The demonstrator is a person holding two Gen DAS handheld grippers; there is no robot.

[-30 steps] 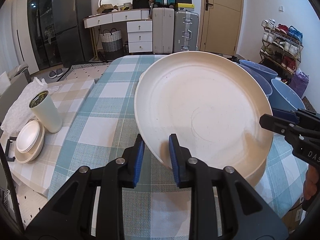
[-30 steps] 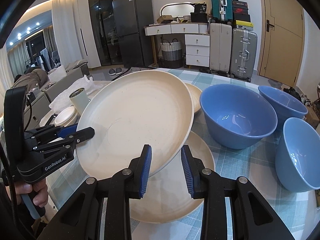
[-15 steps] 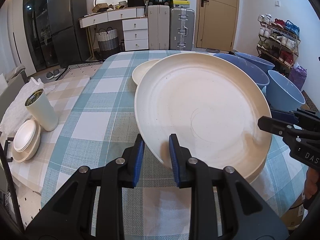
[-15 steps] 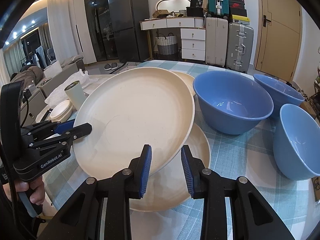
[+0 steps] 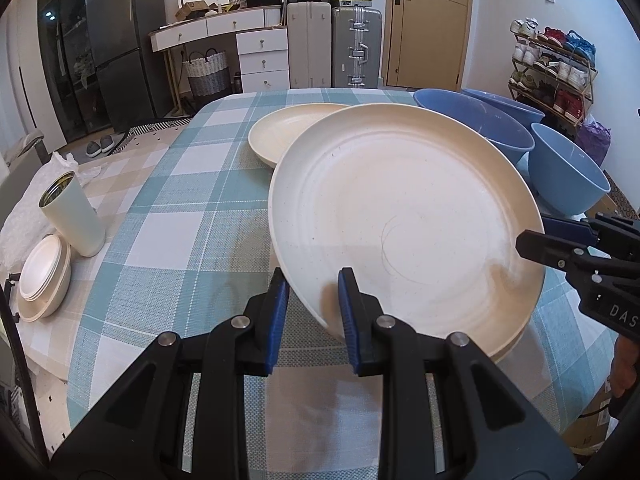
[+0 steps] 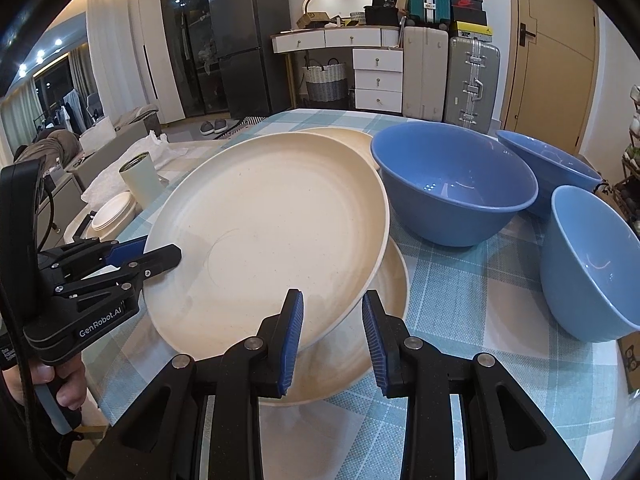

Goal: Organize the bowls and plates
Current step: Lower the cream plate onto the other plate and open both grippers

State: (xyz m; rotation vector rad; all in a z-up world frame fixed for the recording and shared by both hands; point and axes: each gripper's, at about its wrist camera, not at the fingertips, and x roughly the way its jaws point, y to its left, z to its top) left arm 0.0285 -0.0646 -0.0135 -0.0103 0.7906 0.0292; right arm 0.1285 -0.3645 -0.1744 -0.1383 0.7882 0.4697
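Both claws clamped on plate (image 5: 400, 216): left claw (image 5: 312, 312) on near rim, right claw (image 6: 332, 340) on opposite rim, keeping it level just above second plate (image 6: 360, 360) on tabletop (image 5: 180, 240) for stacking.

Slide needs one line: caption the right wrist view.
Two hand-held grippers hold a round cream plate above another cream plate, beside blue bowls.
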